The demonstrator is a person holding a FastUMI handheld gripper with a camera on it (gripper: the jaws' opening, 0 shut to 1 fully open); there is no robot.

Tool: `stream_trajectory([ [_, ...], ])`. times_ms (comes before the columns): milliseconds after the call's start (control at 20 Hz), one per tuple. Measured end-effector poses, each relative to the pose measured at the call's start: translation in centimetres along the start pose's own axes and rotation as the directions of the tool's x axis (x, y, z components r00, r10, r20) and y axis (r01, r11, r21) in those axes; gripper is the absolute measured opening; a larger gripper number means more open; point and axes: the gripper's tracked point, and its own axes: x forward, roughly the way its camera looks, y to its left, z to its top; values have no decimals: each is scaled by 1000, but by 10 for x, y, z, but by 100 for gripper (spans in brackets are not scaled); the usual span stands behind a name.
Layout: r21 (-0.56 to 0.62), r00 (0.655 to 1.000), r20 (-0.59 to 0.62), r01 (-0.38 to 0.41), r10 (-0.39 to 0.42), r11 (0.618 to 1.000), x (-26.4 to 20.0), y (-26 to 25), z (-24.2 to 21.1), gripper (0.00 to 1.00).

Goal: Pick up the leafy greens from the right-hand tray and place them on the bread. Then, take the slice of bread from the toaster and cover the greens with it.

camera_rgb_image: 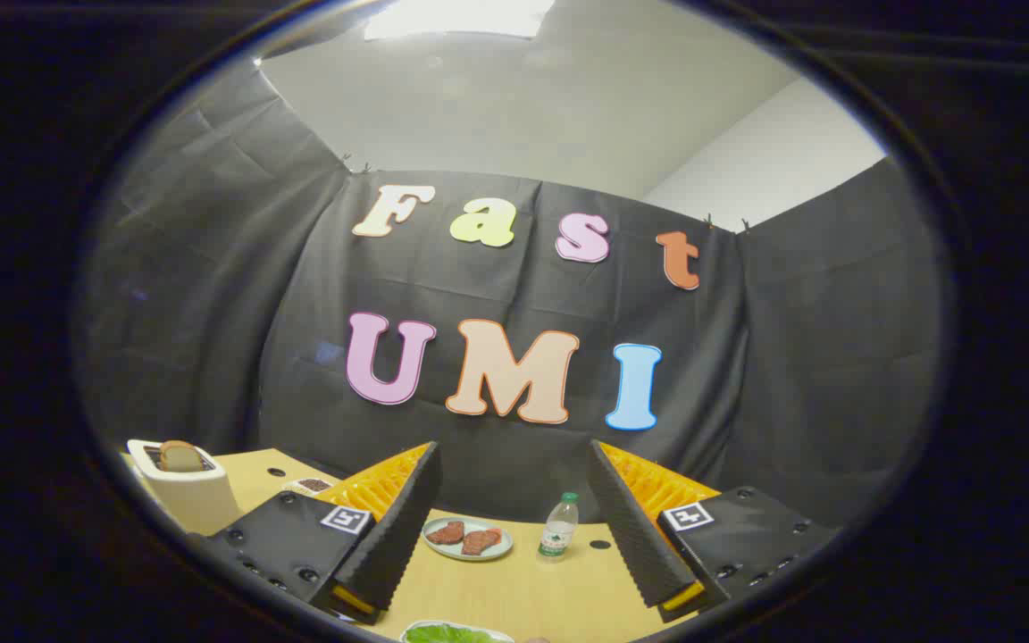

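Hand-held gripper [514,572] held high, tilted up toward the booth wall; fingers spread wide, nothing between them.

Leafy greens [447,635] lie on a light tray [495,635], close in and below the fingertips, slightly toward the left finger. They are cut off by the view's lower limit, so long axis and full extent can't be judged; prob. one flat leaf bunch.

Key relation: greens sit under and nearer than the tips, not ahead. Judgement: next move needs nose pitched down and lowered, w/ small shift left, before closing.

Beyond fingers, on table [514,589]: plate [467,539] w/ two reddish-brown pieces; bottle [559,527] just beside it, upright. Toaster [186,487] well off to the left, bread slice [180,456] standing in slot.

Base bread for greens: not identified from here
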Motion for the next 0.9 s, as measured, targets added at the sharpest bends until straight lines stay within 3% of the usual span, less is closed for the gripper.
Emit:
stream_trajectory([
  [350,33,999,-46,-22,24,999,-1,11,-17,100],
  [900,61,995,-84,65,-59,996,-2,-28,-30,100],
])
